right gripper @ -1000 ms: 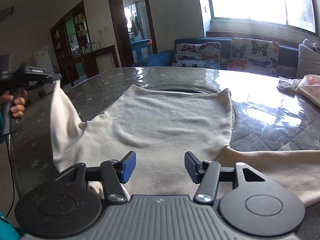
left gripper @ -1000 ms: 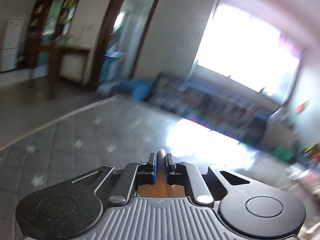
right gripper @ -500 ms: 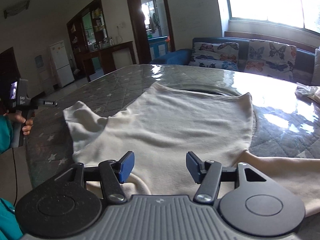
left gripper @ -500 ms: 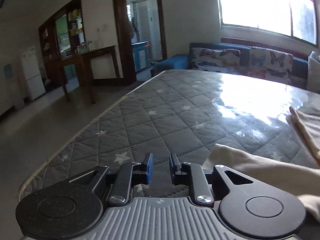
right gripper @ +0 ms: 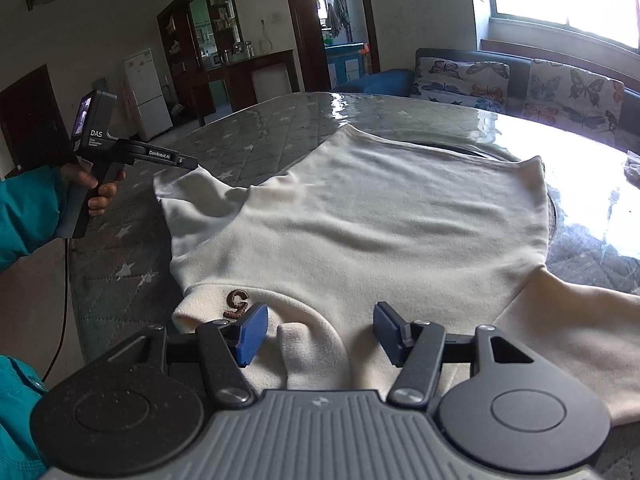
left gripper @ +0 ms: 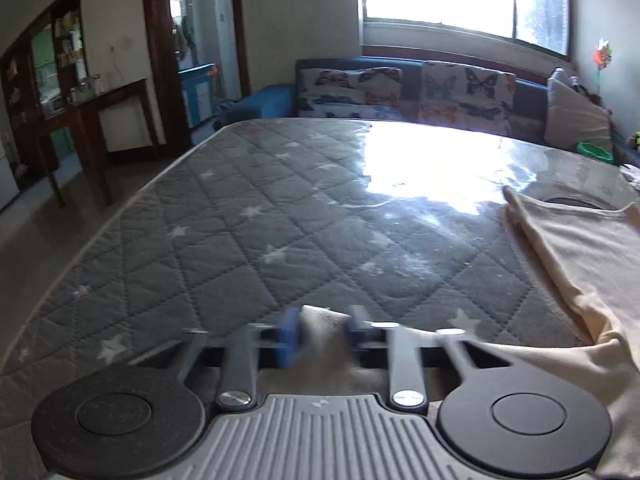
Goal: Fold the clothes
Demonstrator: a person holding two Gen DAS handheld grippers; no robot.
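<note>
The cream sweater (right gripper: 392, 216) lies spread face-up on the grey star-quilted mattress (left gripper: 248, 240), which wears a glossy plastic cover; its hem points away from the fingers toward the butterfly sofa (right gripper: 520, 80), and its collar, with a small brown embroidered letter (right gripper: 237, 304), sits just ahead of the right gripper (right gripper: 316, 334). That gripper hovers over the collar with its fingers spread wide and nothing between them. The left gripper (left gripper: 320, 334) has a bit of sleeve (right gripper: 192, 188) between its blue fingers, which are blurred; a visible gap remains beside the cloth on each side, so whether they are pinching it cannot be told from these views. In the right wrist view its nose touches the sleeve's end, out to the left of the right fingers. The likely next step is carrying that sleeve across the body. The risks: if the left fingers close on only a thin edge, the soft fleece could slip free mid-carry and drop in a heap; dragging rather than lifting could pull the whole body sideways over the slick cover and skew the spread-out shape; and with the right fingers not pressing anything down, nothing anchors the garment against such a tug.
</note>
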